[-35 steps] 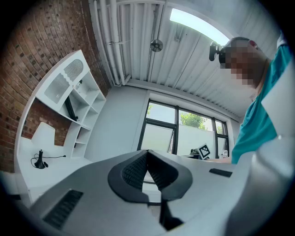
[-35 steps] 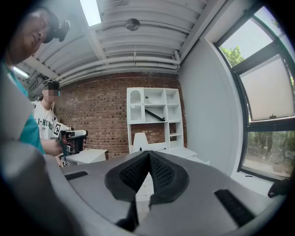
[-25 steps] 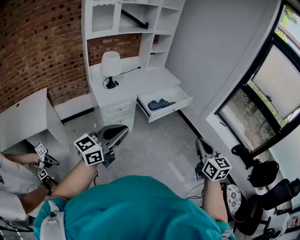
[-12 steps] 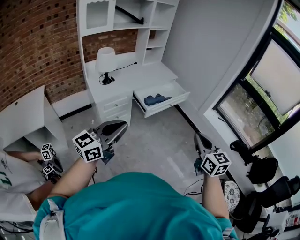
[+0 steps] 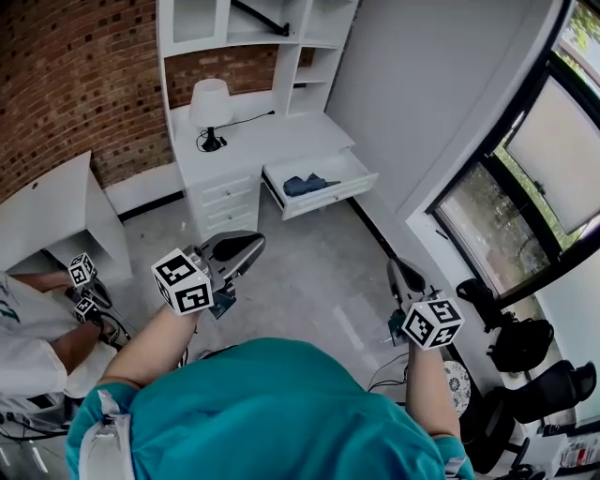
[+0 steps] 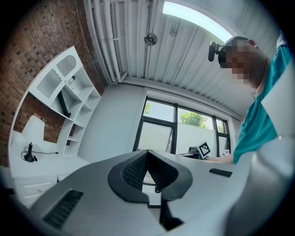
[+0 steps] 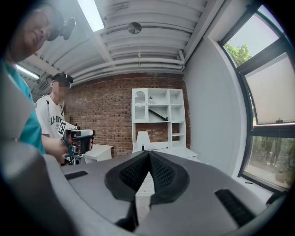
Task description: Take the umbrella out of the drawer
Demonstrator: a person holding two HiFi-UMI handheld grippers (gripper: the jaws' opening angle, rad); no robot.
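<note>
A blue folded umbrella [image 5: 302,184] lies in the open drawer [image 5: 323,194] of the white desk [image 5: 272,145] at the far wall. Both grippers are held over the floor, well short of the desk. My left gripper [image 5: 251,247] is shut with nothing between its jaws; its tips meet in the left gripper view [image 6: 147,152]. My right gripper [image 5: 397,266] is also shut and empty, its tips together in the right gripper view [image 7: 149,154], pointing toward the desk [image 7: 159,152].
A white lamp [image 5: 210,105] stands on the desk under a shelf unit [image 5: 253,23]. A low white cabinet [image 5: 52,211] is at the left, where another person [image 5: 37,337] holds grippers. Windows [image 5: 525,187] line the right wall; a black chair [image 5: 525,394] and bags sit below.
Both grippers have moved forward over the floor toward the desk. The desk and open drawer sit closer and more central in the head view. Both stay shut.
</note>
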